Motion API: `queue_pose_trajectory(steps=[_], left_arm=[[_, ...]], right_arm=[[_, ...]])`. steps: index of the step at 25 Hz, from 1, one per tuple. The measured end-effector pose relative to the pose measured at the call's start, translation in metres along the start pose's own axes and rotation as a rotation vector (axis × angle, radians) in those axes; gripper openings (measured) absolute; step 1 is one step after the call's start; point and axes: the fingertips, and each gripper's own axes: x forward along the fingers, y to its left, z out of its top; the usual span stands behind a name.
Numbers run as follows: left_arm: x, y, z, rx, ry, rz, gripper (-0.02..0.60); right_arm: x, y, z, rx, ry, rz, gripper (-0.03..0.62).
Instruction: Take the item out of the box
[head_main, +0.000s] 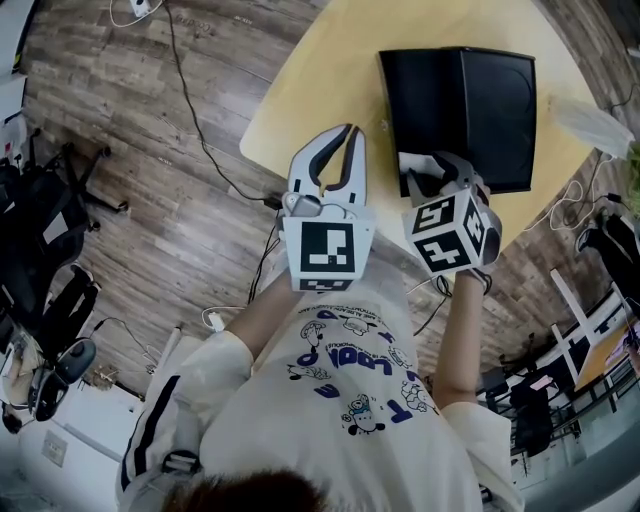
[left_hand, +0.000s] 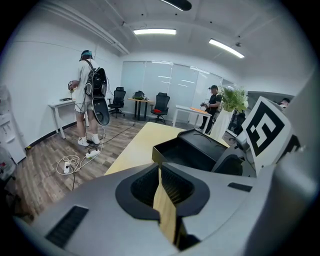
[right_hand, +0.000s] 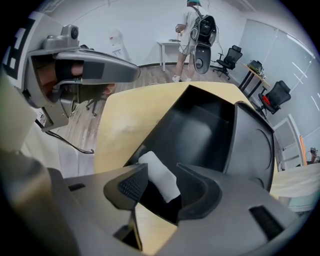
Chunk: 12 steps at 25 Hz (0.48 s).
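Note:
A black box (head_main: 455, 110) lies open on the pale wooden table (head_main: 310, 90), tray on the left and lid folded out to the right. In the tray's near corner rests a white rolled item (head_main: 412, 162). My right gripper (head_main: 440, 172) reaches over that corner. In the right gripper view, the white item (right_hand: 159, 175) lies between the open jaws of the right gripper (right_hand: 162, 180), with a gap on its right side. My left gripper (head_main: 350, 130) hovers over the table left of the box, jaws together and empty. The left gripper view shows the box (left_hand: 190, 150) ahead to the right.
The table's near edge runs just below both grippers. Cables (head_main: 200, 130) trail over the wood floor at left. A clear plastic bag (head_main: 600, 125) lies at the table's right. A person with a backpack (left_hand: 90, 95) stands by a far desk among office chairs.

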Motion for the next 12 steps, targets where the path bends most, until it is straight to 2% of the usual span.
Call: queue_pose_trajectory(steps=[4,12], left_arm=[[-0.001,0.002,-0.002,-0.007,0.005,0.003,0.028],[0.001,0.002,-0.009,-0.012,0.021,-0.001,0.028]], right_arm=[[0.003,0.002,0.0,-0.029,0.025,0.009,0.193],[0.009,0.01,-0.005,-0.092,0.082,0.078,0.198]])
